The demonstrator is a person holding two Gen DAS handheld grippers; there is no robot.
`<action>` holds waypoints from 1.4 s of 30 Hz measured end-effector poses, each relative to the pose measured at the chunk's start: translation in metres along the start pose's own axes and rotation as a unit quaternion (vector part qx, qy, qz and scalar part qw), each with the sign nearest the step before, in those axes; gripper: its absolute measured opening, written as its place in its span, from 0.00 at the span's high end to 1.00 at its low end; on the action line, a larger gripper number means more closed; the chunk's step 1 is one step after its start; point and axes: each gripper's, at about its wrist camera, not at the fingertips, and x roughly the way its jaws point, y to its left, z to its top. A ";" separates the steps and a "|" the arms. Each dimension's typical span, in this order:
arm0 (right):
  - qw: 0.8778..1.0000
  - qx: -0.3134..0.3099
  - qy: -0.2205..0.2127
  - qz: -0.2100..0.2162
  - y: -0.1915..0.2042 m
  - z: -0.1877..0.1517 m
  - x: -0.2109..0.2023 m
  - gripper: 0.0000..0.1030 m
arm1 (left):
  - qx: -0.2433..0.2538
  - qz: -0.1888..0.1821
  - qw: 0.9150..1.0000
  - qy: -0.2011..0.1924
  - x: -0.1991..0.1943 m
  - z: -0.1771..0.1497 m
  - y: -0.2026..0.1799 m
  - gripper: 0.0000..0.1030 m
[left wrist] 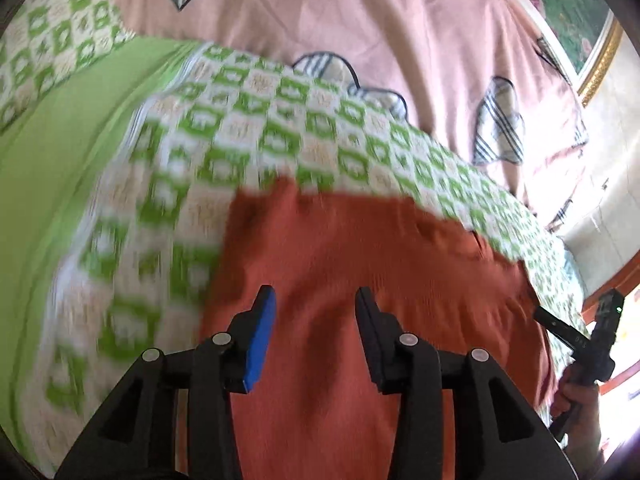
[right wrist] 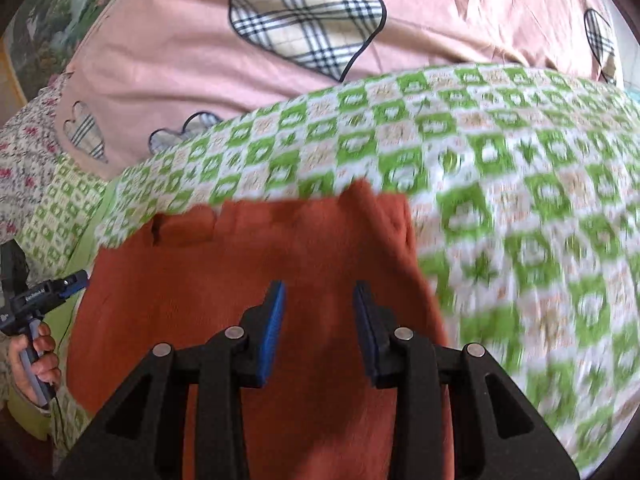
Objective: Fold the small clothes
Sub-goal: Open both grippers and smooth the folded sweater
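A rust-orange small garment lies flat on a green-and-white checked bedsheet; it also shows in the right wrist view. My left gripper is open and empty above the garment's left part. My right gripper is open and empty above its right part, near its right edge. The right gripper shows in the left wrist view at the far right, held by a hand. The left gripper shows in the right wrist view at the far left. Both views are motion-blurred.
A pink quilt with plaid hearts is bunched along the far side of the bed. A plain green sheet strip lies to the left. A framed picture hangs at the far right. A floral pillow lies at the left.
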 end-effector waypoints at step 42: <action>0.998 0.040 -0.007 0.041 0.021 -0.120 -0.098 0.57 | -0.201 -0.078 0.976 0.018 -0.063 -0.164 0.013 0.27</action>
